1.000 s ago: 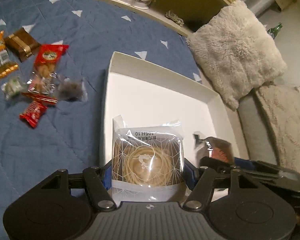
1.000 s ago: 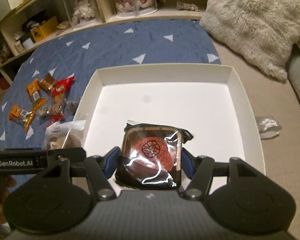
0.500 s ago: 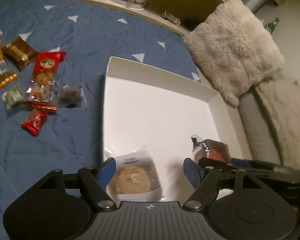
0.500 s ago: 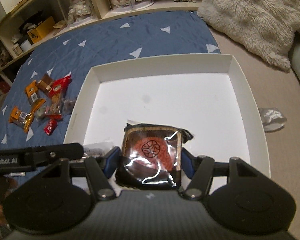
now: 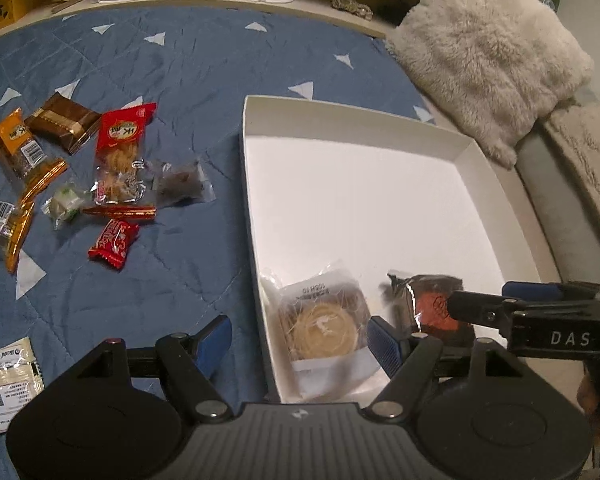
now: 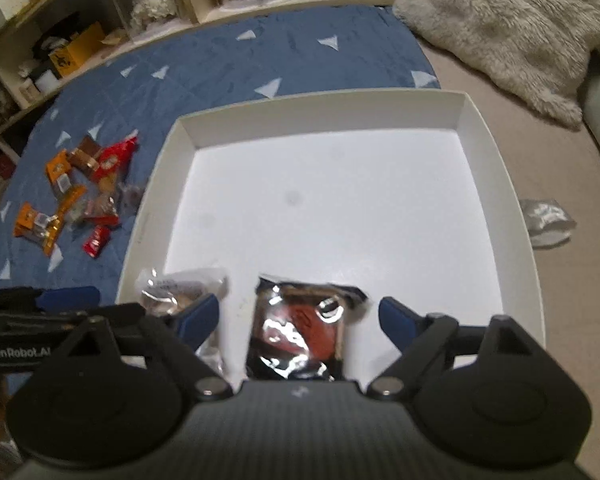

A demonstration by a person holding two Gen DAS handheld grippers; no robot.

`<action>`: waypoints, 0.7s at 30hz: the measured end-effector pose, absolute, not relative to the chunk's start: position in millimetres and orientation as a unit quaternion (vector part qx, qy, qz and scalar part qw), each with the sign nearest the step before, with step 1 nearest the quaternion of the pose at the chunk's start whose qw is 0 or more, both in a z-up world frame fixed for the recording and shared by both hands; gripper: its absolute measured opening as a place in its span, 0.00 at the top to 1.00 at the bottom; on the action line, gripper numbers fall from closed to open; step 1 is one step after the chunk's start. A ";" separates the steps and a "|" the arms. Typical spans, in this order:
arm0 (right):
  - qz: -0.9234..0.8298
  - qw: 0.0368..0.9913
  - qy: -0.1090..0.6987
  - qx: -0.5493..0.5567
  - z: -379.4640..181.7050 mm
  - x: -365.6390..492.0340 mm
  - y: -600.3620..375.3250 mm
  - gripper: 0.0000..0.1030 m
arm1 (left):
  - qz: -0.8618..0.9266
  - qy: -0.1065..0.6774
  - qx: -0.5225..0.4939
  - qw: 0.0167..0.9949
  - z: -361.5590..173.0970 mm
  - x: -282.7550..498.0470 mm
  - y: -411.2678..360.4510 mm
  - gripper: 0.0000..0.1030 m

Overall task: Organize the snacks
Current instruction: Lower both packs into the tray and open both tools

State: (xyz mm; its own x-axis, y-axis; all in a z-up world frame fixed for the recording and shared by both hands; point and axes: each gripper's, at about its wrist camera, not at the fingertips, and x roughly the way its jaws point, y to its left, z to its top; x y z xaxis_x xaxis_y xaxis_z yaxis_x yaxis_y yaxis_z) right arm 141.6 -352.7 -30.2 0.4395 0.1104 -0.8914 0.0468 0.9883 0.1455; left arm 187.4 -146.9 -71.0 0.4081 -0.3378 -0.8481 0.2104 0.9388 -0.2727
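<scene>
Snacks scattered and snacks sorted, split between a blue quilted mat [image 5: 204, 64] and a shallow white cardboard box [image 5: 340, 120] resting partly on it. Two wrapped pastries side by side along the box's near wall, apparently set there to start a neat row: a pale round pastry in clear wrap [image 5: 326, 326] tucked into the near left corner, and a dark-wrapped reddish pastry [image 6: 298, 334] just to its right. Left gripper [image 5: 300, 338] hovering over the pale pastry with jaws apart, blue pads clear of the wrapper, nothing gripped, one pad outside the box wall. Right gripper [image 6: 300, 318] poised over the dark pastry, jaws opening, pads standing away from both sides of the packet, so released rather than held. Rest of the box bare, likely kept free for what remains. Loose pile waiting on the mat to the left: red HK packet [image 5: 120, 152], small red candy [image 5: 114, 244], brown bar [image 5: 64, 122], orange packets [image 5: 14, 144], a white label-printed packet [image 5: 8, 384] nearer. Fluffy cream cushion [image 5: 488, 52] beyond the box; crumpled silver wrapper [image 6: 548, 222] on the floor at right.
</scene>
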 end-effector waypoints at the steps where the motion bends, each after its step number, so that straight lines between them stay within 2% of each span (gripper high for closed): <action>1: 0.017 0.843 0.533 0.072 -30.8 141.2 -352.1 0.12 | -0.163 0.521 -0.060 0.836 -71.5 187.1 -146.7 0.25; 4: 0.013 0.841 0.538 0.062 -30.3 138.9 -351.4 0.06 | -0.160 0.523 -0.054 0.836 -71.7 185.6 -145.3 0.17; 6: 0.015 0.843 0.535 0.057 -28.4 136.7 -350.5 0.05 | -0.158 0.525 -0.052 0.835 -71.7 184.7 -143.7 0.09; 8: 0.019 0.844 0.534 0.059 -26.8 135.0 -349.9 0.03 | -0.155 0.526 -0.049 0.835 -71.4 184.0 -143.1 0.06; 14: 0.011 0.846 0.530 0.064 -22.6 130.2 -355.0 0.01 | -0.157 0.529 -0.045 0.833 -70.8 181.2 -141.9 0.00; 21: 0.019 0.844 0.533 0.052 -17.3 122.6 -350.2 0.00 | -0.156 0.532 -0.050 0.831 -65.2 178.3 -137.5 0.00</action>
